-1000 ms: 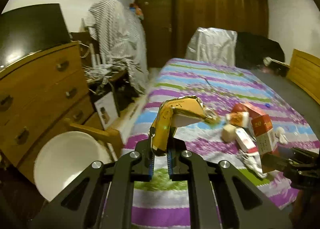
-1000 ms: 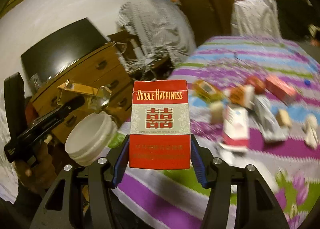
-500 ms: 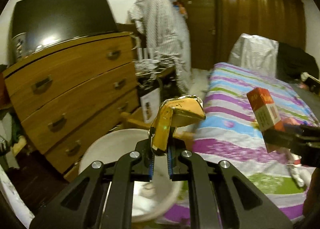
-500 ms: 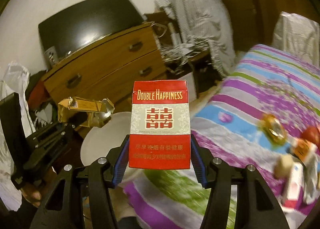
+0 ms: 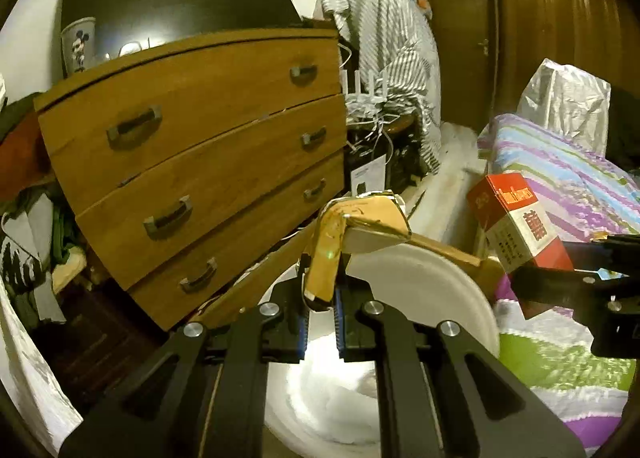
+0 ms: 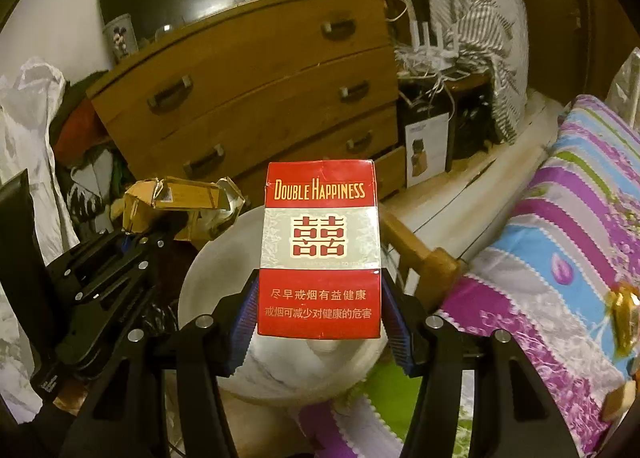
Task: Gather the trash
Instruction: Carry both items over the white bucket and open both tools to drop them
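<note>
Both hand-held grippers are swinging away from the striped bedspread [image 6: 568,242] toward the white bin [image 5: 420,286]; a second ago the bed filled each view, and now the wooden chest of drawers [image 5: 200,154] is filling it, with the bin mouth directly below the fingers.

The left hand-held gripper [image 5: 322,298] is clamping fully closed on a crumpled gold foil wrapper [image 5: 352,230], which is standing up out of the jaws and hanging over the near rim of the bin. The right hand-held gripper [image 6: 318,318] is holding, at roughly half its span, a red and white Double Happiness cigarette pack [image 6: 320,250] upright by its side faces; the pack is sitting over the bin opening in the right wrist view.

Step in hand, as judged: transport of two collected items to the bin, at or near the drop position.

Next move, as judged: each load is needing to be fully above the bin mouth before the jaws part. The wrapper is light and creased, so it may be clinging to a pad. Further litter, including a gold wrapper [image 6: 624,314], is remaining on the bed at the right edge of the right wrist view.
</note>
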The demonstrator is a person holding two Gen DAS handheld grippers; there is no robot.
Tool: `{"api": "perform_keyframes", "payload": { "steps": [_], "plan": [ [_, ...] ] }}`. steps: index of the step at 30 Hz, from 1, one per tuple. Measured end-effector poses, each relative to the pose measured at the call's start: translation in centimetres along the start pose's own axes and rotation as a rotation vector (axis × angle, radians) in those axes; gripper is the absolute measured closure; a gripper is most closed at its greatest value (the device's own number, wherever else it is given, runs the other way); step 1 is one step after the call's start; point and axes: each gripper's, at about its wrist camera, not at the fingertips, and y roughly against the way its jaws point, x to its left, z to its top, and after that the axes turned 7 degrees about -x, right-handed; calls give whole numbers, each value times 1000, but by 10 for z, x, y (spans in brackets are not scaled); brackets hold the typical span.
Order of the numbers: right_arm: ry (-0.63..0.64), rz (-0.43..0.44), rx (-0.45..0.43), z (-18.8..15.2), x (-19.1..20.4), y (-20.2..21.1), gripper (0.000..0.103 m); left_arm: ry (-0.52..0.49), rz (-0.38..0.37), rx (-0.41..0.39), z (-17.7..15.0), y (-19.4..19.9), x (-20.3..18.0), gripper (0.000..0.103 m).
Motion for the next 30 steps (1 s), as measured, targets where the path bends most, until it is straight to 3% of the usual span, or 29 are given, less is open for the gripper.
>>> {"api": "perform_keyframes", "payload": {
  "steps": [21, 22, 23, 24, 26, 27, 30],
  "plan": [
    [31, 40, 23, 0, 11, -31, 45, 18, -1, 49, -16, -29, 12, 94],
    [38, 42, 19, 1, 12, -31, 42, 18, 1, 52, -16, -30, 11, 92],
    [42, 24, 15, 1, 11, -31, 32, 19, 4, 58, -16, -32, 11, 92],
    [44, 10, 3, 1, 9, -30, 30, 20, 8, 68, -17, -34, 12, 89],
    [35, 16, 0, 2, 6, -30, 30, 29, 9, 86, -18, -39, 14, 70],
    [27, 15, 0, 2, 3, -30, 30, 33, 12, 88, -19, -40, 15, 56],
    [24, 10, -3, 1, -2, -29, 30, 24, 18, 77, -21, -38, 14, 53]
  ]
}}
